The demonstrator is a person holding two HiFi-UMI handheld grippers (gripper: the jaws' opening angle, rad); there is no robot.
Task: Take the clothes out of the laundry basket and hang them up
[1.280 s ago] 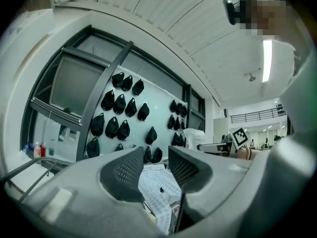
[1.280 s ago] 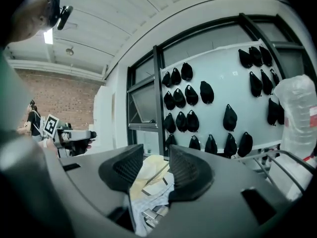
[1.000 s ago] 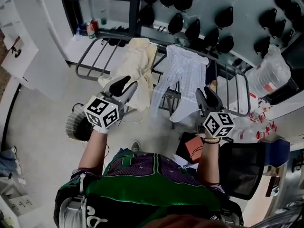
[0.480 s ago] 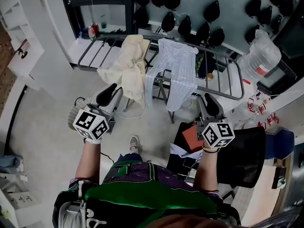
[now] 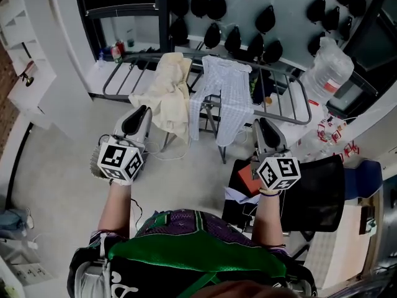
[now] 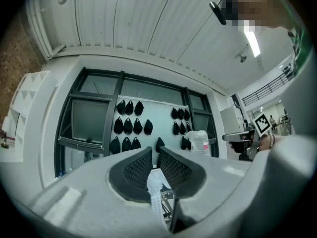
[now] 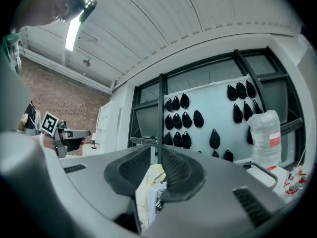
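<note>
Left hand-held gripper [image 5: 140, 110] and right hand-held gripper [image 5: 261, 124] both hold nothing, jaws just closing partway. Shirt [image 5: 232, 95] and cream garment [image 5: 169, 92] hang on the rack [image 5: 298, 107]; next I should reach into the basket [image 5: 93, 168].

The basket [image 5: 93, 171] is almost wholly hidden behind the left gripper [image 5: 138, 113], left of centre in the head view; its contents cannot be told. At lower right, a red item [image 5: 247, 177] and part of the chair [image 5: 316, 191] are covered by the right gripper [image 5: 262, 124]. The legs of the rack [image 5: 291, 101] are largely masked by the hung shirt [image 5: 232, 98] and cloth [image 5: 169, 98]. The bottles [image 5: 115, 49] at upper left are too small to be identified. The torso [image 5: 198, 253] is cut off by the bottom edge. In each gripper view the lower frame is blocked by the gripper's own body. Both pairs of jaws have just been closing with nothing between them, and only a sliver of fabric is seen through each gap.
</note>
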